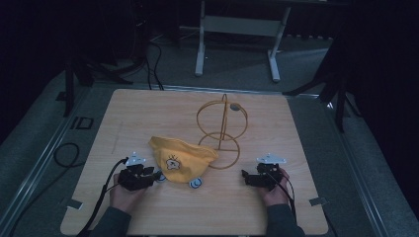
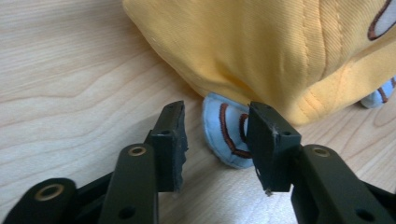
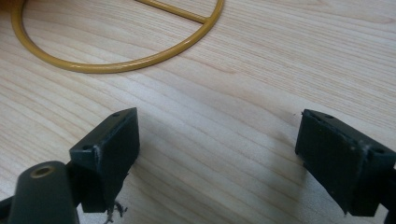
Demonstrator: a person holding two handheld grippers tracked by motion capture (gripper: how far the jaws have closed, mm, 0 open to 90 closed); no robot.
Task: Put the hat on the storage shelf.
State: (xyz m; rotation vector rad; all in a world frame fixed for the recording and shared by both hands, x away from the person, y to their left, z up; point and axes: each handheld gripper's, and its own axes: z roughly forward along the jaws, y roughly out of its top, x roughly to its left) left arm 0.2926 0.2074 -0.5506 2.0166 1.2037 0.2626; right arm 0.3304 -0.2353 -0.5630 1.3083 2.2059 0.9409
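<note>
Two grippers sit low on the wooden counter (image 1: 148, 113). At lower left, the left gripper (image 1: 157, 176) has its jaws parted around a pale blue ear flap (image 2: 227, 135) at the edge of the yellow hat (image 1: 180, 158), not yet pinching it. At lower right, the right gripper (image 1: 245, 177) is spread wide over bare wood, near the gold wire stand (image 1: 221, 129) at centre.

Table (image 3: 261, 70): pale wood-grain top, smooth, slight sheen. Hat (image 2: 261, 46) just ahead of the left jaws: yellow woven cloth, matt, twill ribbing and stitched seams visible; light-blue ear patch (image 2: 224, 135) between those jaws looks like felt with brown embroidery. Wire stand (image 3: 112, 63) beyond the right jaws: thin metal rod, glossy mustard coat. Jaw pads: matt black, edges rough and chipped
</note>
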